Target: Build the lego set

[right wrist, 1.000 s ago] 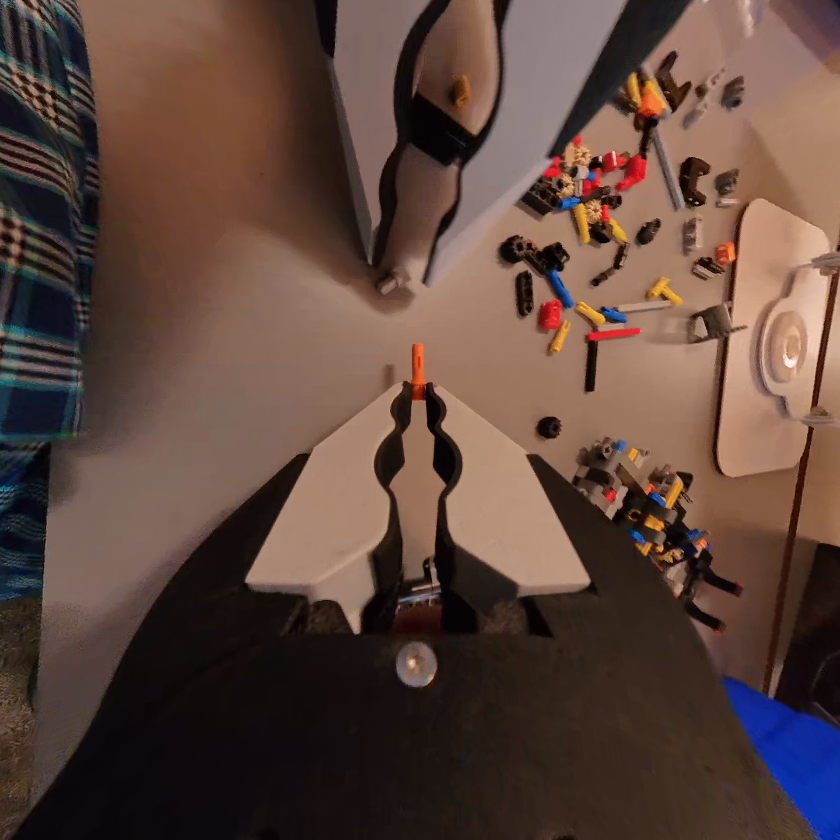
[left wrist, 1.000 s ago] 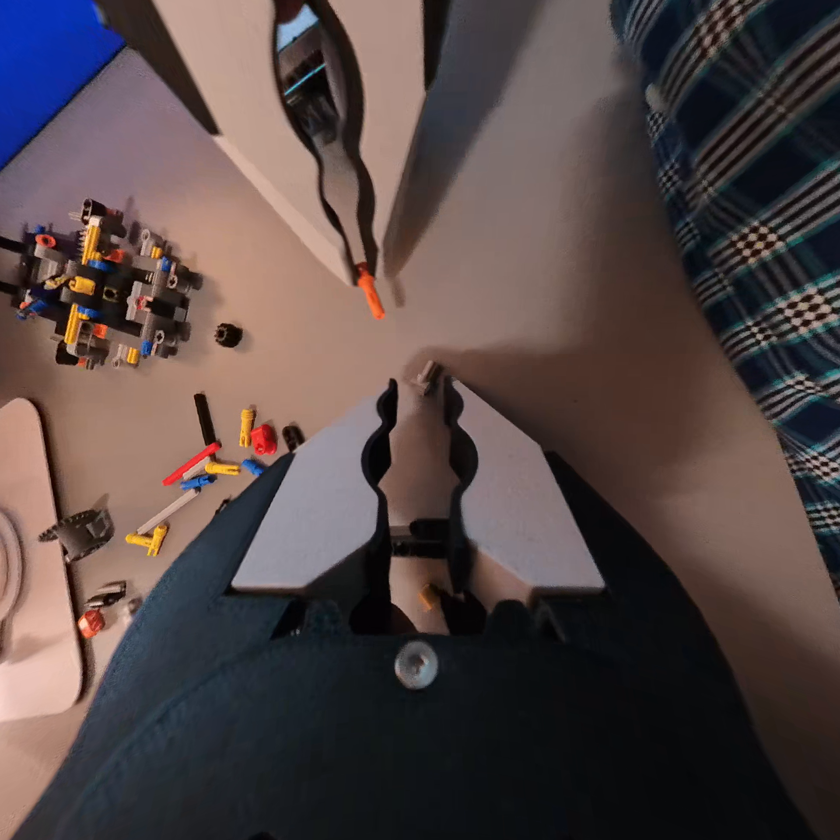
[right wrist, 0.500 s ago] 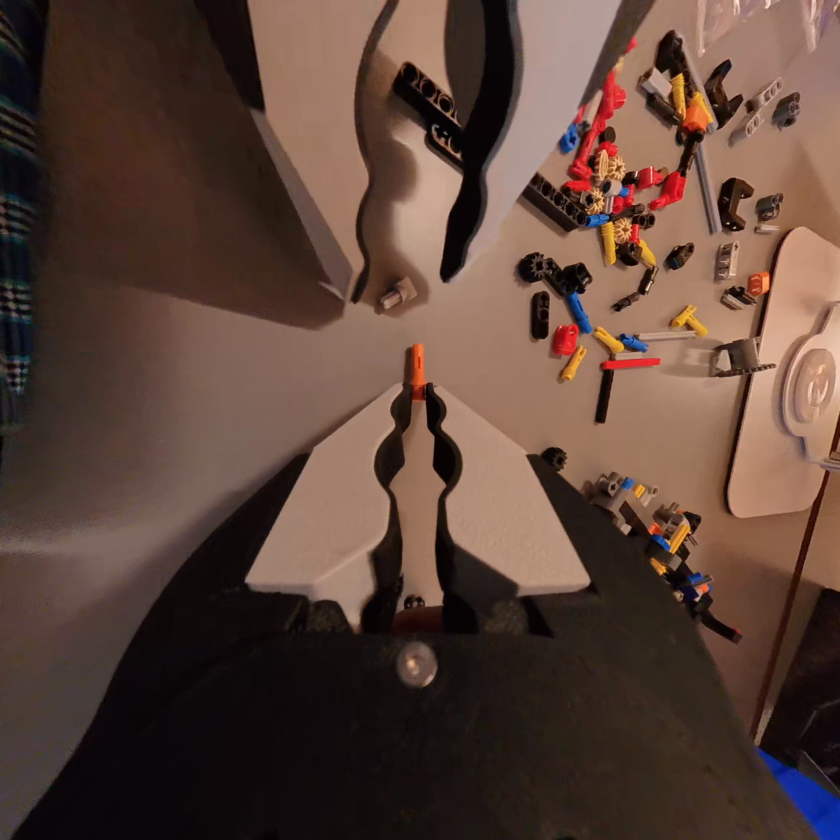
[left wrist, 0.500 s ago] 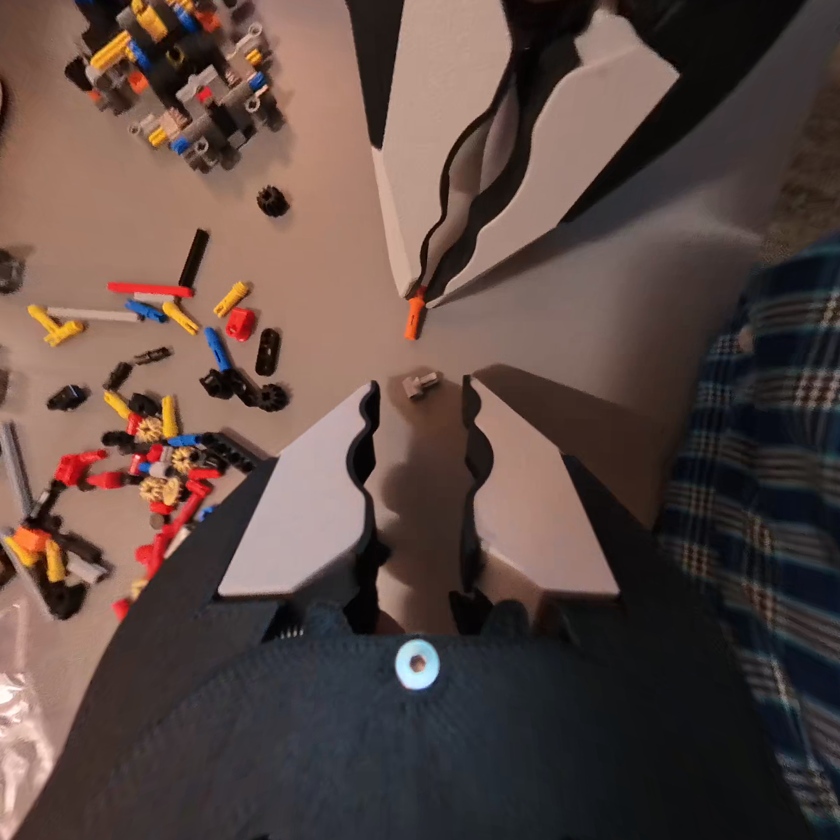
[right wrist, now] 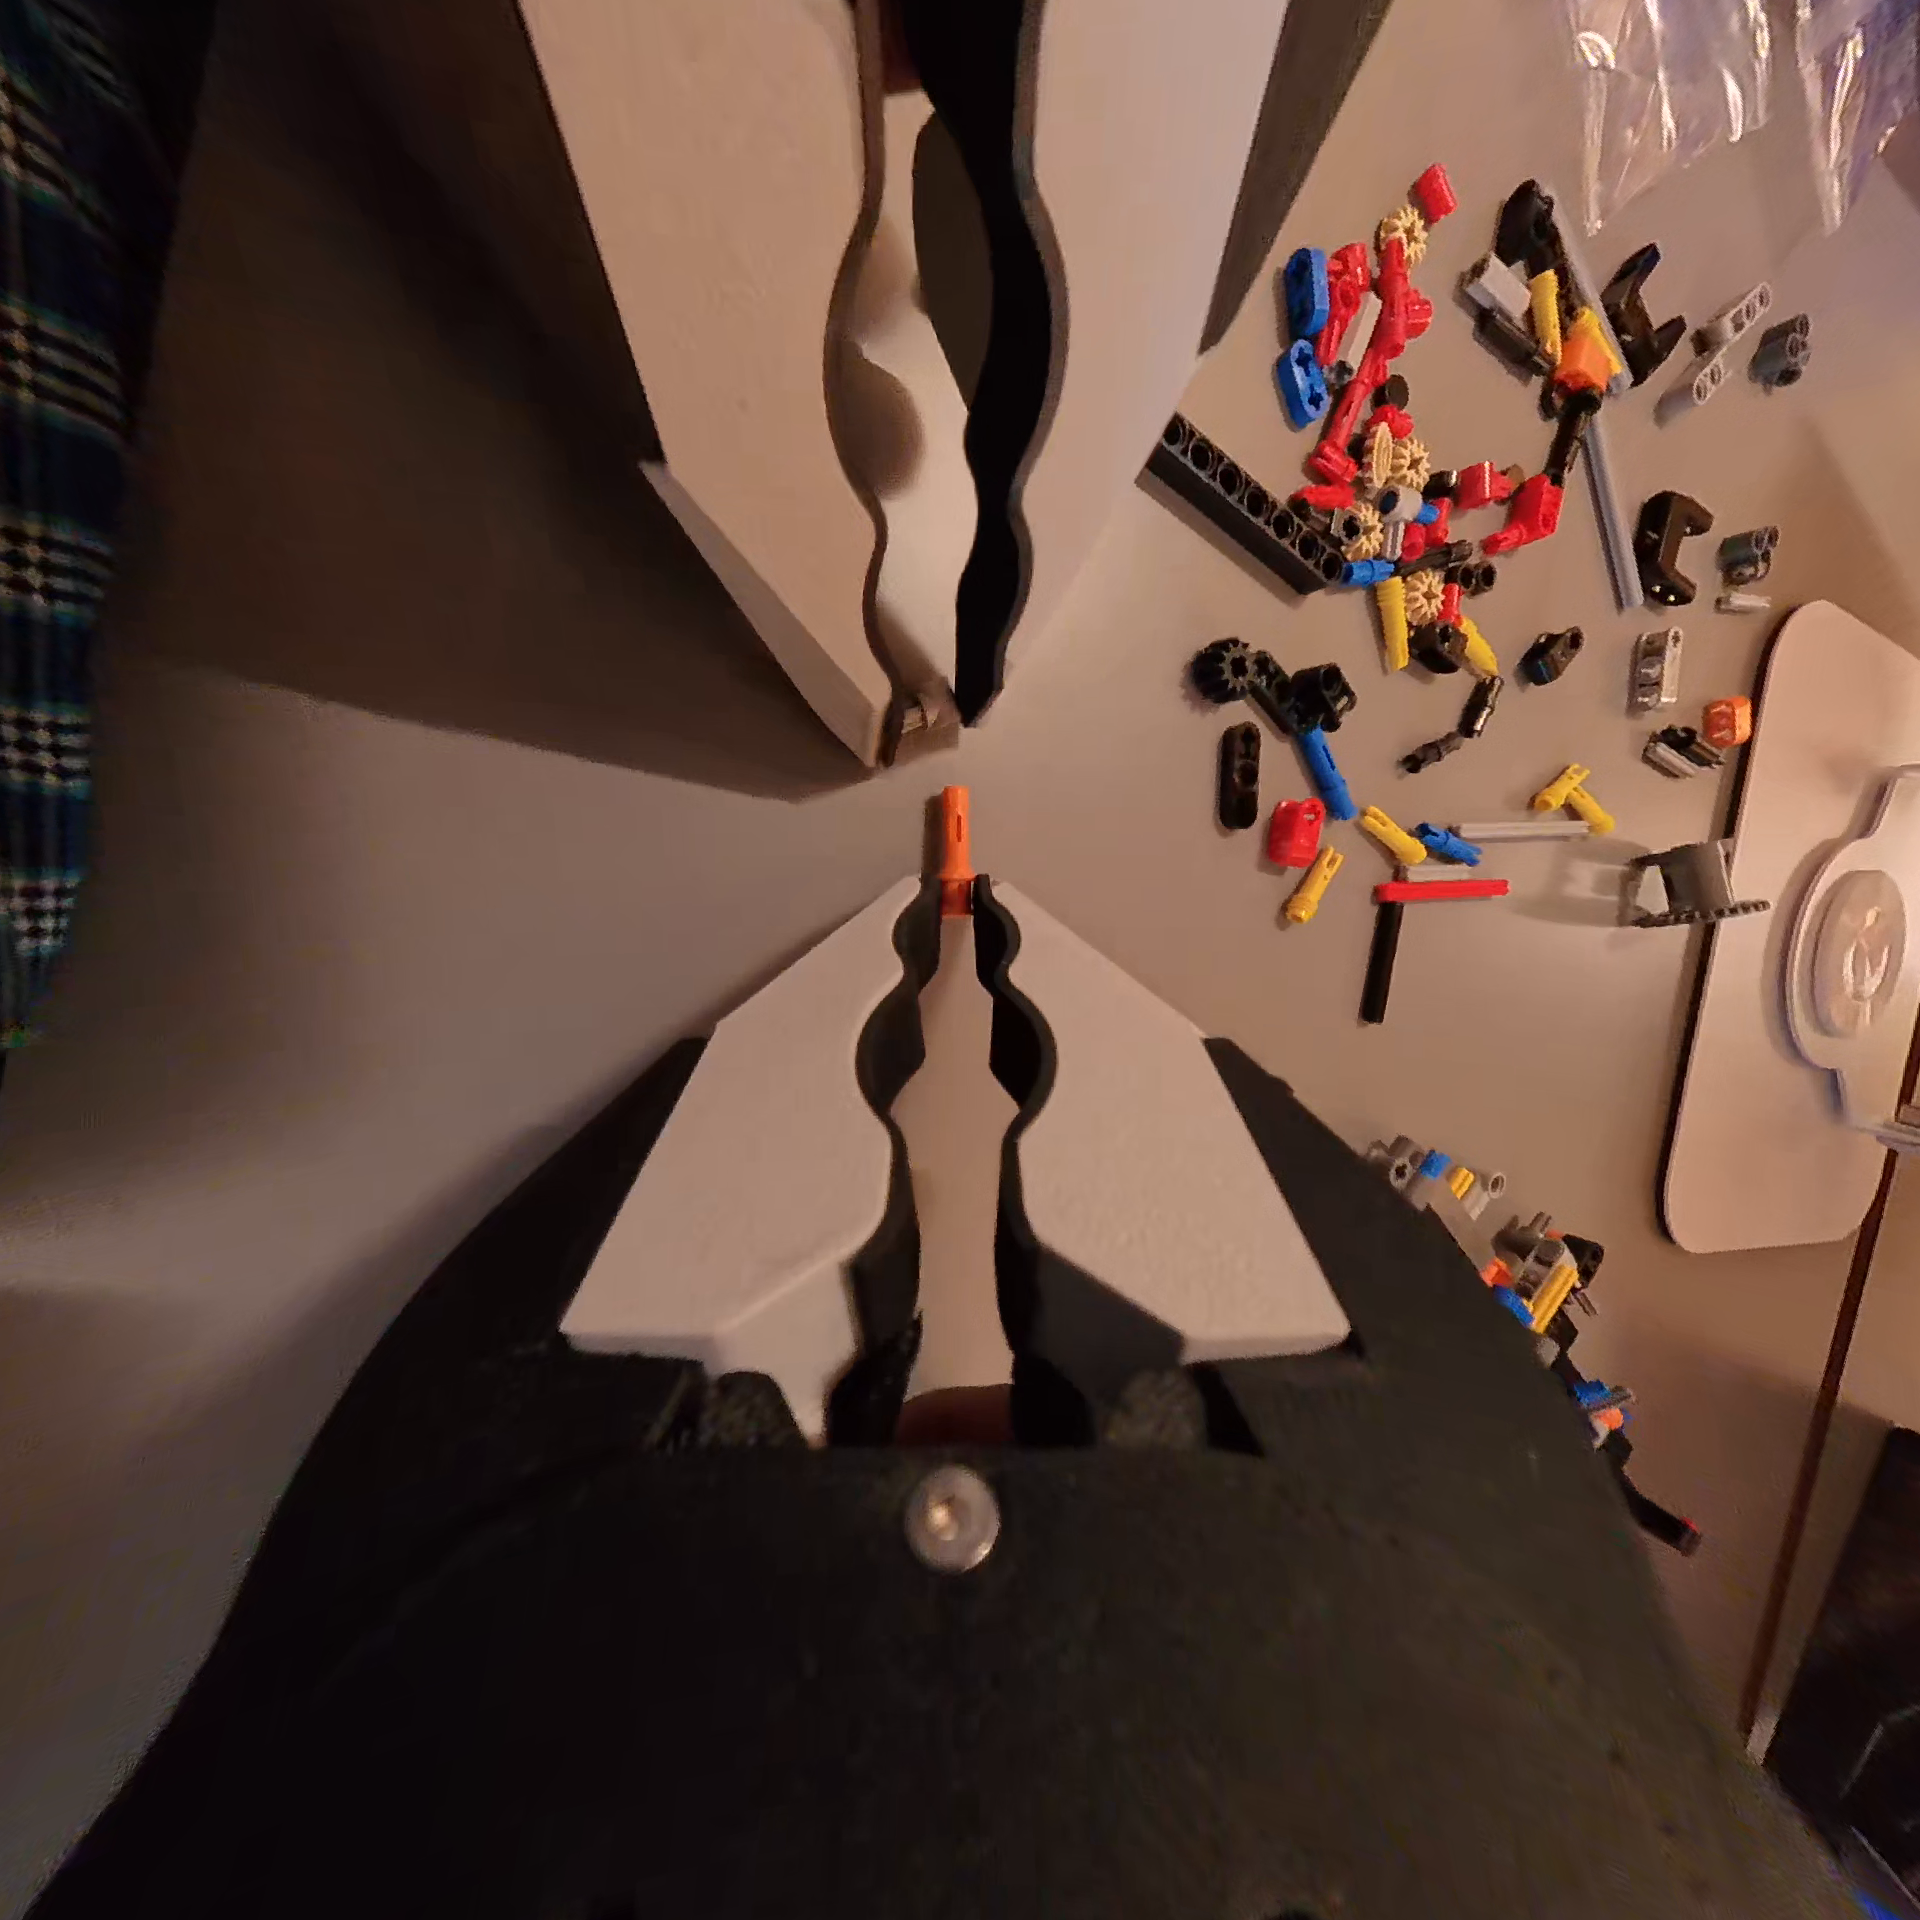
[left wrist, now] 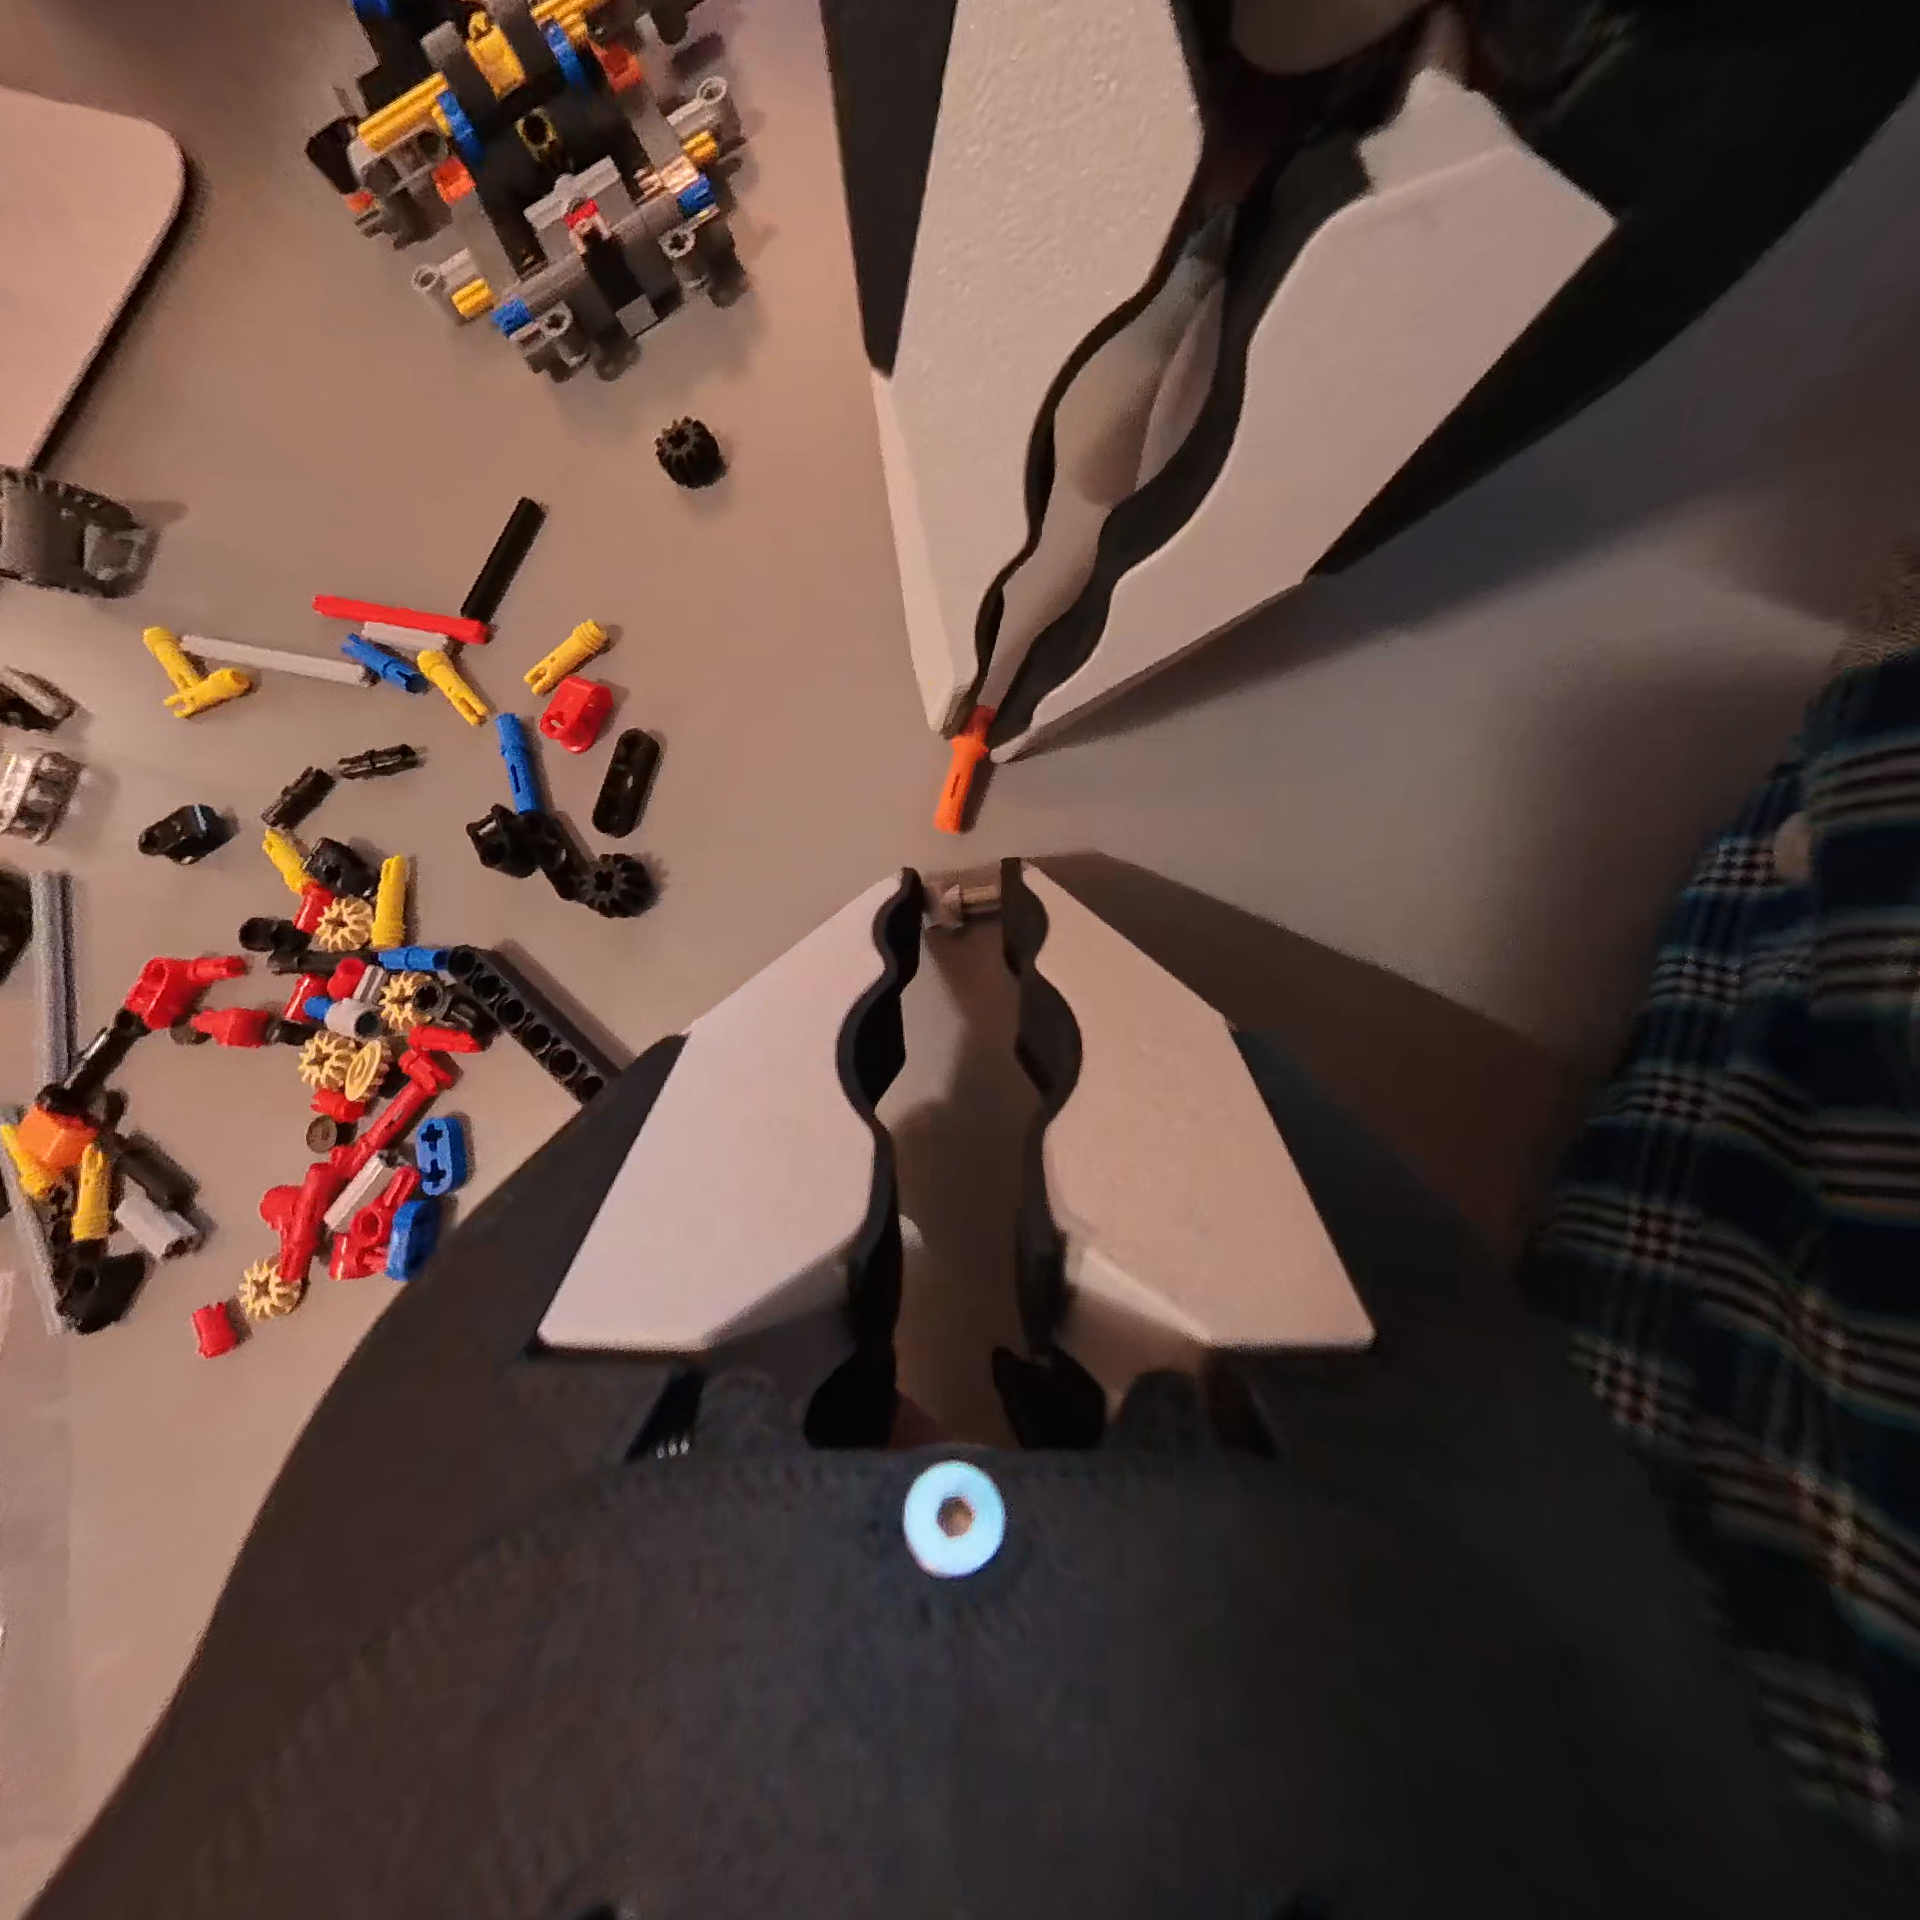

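An orange pin, tiny, light, rigid and easily dropped, is clamped by its end in the right gripper. A small grey connector is bracketed by the left gripper, jaws nearly together; a firm clamp cannot be told.

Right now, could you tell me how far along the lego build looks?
Partly done. A multicoloured partial assembly stands on the table. In hand: the right gripper is shut on an orange pin; the left gripper brackets a small grey connector, grip unclear. Left: many loose pieces lie unused beside it.
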Demonstrator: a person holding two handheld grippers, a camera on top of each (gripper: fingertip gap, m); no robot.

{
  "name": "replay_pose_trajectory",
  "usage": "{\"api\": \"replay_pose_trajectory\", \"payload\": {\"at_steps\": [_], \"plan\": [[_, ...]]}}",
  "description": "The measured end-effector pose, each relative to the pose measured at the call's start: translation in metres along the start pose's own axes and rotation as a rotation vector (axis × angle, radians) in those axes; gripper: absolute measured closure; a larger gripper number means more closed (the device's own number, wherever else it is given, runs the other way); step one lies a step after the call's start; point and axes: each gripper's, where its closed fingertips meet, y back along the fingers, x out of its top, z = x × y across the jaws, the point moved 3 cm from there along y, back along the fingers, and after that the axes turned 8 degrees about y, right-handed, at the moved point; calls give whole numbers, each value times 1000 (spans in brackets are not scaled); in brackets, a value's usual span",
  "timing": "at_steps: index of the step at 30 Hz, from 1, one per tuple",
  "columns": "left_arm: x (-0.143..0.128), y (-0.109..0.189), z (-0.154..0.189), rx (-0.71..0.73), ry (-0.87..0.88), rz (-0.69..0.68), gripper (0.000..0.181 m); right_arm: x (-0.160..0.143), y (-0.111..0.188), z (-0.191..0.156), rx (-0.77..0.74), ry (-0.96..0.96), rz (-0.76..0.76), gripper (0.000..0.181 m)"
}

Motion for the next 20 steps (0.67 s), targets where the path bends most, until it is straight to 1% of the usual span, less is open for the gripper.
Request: {"api": "replay_pose_trajectory", "payload": {"at_steps": [3, 8, 11, 20], "plan": [[-2, 2, -3, -15, -79, 22, 168, 5, -2, 0, 7, 16, 11, 178], [-5, 2, -7, -76, -63, 57, 168, 13, -5, 0, 17, 30, 39, 178], [-7, 3, -9, -88, -60, 68, 168, 14, -6, 0, 18, 25, 39, 178], [-10, 5, -10, -118, -81, 70, 167, 15, -7, 0, 50, 152, 90, 179]]}}
